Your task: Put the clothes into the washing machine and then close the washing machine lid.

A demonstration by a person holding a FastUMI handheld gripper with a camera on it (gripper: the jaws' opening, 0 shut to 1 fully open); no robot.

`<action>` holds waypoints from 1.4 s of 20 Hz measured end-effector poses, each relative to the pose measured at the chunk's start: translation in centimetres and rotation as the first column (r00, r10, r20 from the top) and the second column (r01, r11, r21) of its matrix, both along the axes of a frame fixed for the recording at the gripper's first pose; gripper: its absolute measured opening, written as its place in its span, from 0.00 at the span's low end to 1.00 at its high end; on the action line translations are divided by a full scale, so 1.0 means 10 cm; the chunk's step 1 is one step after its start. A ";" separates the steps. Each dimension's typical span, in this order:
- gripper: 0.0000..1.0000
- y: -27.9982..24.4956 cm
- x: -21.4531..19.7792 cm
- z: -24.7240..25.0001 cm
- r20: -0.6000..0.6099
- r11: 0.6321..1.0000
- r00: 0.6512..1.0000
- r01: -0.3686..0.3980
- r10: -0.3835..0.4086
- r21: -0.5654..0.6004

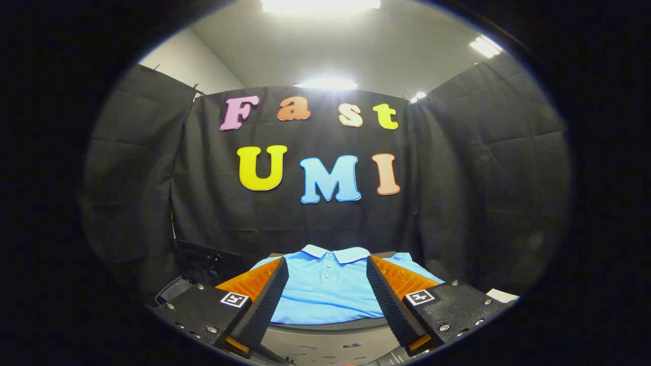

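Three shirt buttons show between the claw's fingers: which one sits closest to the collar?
The top button, just below the collar of the blue polo shirt; the other two lie lower. The claw is open.

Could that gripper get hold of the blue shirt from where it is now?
Probably yes. The gripper is open, its fingers spread to either side of the blue polo shirt lying flat just ahead, with nothing visible between them and the cloth.

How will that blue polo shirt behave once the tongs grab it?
The blue polo shirt is thin folded cloth, so probably floppy: it should unfold and droop. Likely light. The tongs stand open above it; a shallow pinch may lift one layer.
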State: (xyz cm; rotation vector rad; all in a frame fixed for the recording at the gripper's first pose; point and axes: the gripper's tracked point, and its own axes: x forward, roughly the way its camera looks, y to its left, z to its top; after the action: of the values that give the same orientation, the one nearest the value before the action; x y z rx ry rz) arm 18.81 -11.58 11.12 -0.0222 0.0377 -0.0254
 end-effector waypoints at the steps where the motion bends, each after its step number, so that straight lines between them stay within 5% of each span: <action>1: 0.96 0.00 0.08 -0.03 -0.022 1.000 1.000 -0.012 0.012 -0.002; 18: 0.96 -0.07 1.11 -0.56 -0.314 0.997 0.947 -0.061 0.069 0.035; 28: 0.96 -0.09 1.49 -0.94 -0.502 0.996 0.861 -0.077 0.085 0.037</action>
State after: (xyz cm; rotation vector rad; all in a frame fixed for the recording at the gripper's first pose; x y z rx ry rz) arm 33.71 -12.50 1.68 -0.0145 0.5644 0.0664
